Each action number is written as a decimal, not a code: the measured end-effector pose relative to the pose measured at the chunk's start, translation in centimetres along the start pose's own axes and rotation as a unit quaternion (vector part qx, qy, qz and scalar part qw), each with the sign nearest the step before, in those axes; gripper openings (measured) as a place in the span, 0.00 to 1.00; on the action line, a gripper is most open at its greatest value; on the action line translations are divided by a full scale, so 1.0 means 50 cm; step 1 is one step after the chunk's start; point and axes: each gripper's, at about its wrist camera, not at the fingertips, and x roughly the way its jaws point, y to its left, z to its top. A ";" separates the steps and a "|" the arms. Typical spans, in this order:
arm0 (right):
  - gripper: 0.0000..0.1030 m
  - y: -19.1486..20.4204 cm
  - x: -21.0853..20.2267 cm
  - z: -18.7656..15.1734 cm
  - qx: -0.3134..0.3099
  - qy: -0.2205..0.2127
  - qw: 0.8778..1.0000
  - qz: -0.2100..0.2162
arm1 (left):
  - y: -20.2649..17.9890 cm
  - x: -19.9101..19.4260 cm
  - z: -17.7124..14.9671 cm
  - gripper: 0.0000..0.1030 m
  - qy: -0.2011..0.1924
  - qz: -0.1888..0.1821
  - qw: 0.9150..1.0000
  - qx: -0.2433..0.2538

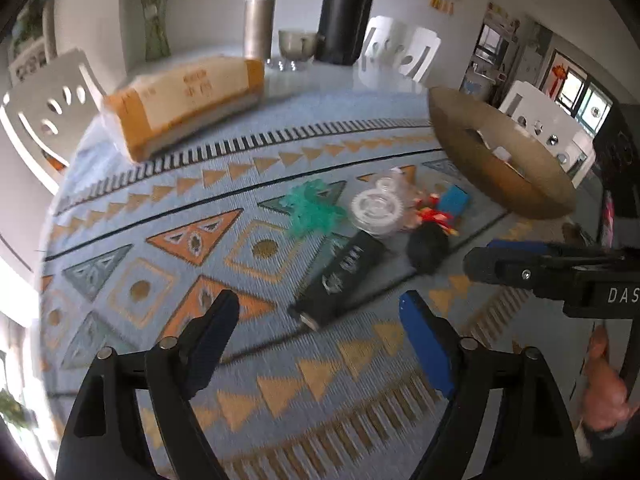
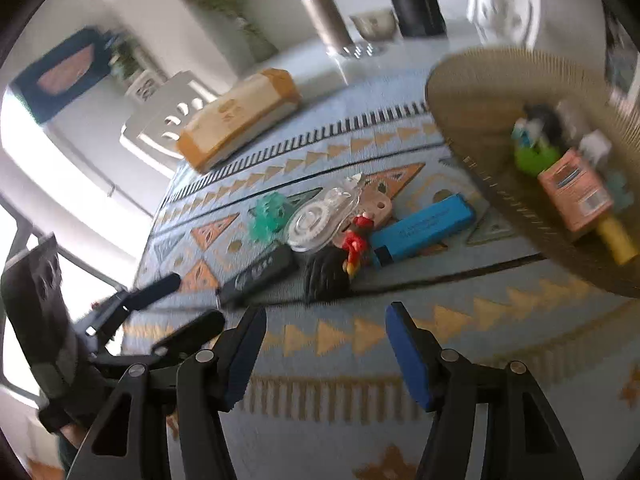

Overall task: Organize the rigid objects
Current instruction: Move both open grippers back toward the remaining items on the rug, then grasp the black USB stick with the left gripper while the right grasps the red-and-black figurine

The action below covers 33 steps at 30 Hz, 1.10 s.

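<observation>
A cluster of small items lies on the patterned cloth: a black USB-like stick, a green spiky toy, a clear correction-tape dispenser, a red figure, a black brush-like piece and a blue highlighter. A woven basket at the right holds several items. My left gripper is open and empty, just short of the stick. My right gripper is open and empty, near the cluster.
A long tan box lies at the far left of the cloth. A metal cylinder, a bowl and a dark flask stand at the back. White chairs surround the table.
</observation>
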 end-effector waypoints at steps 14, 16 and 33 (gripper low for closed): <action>0.34 0.032 0.083 0.024 -0.006 -0.025 0.997 -0.067 | -0.055 0.061 0.002 0.24 0.009 0.044 0.998 0.052; 0.34 0.034 0.077 0.017 -0.016 -0.026 0.997 -0.072 | -0.057 0.056 -0.002 0.22 0.010 0.043 0.998 0.049; 0.34 0.044 -0.081 -0.176 -0.211 -0.021 0.975 -0.062 | -0.126 -0.055 -0.165 0.21 -0.023 0.087 0.993 -0.071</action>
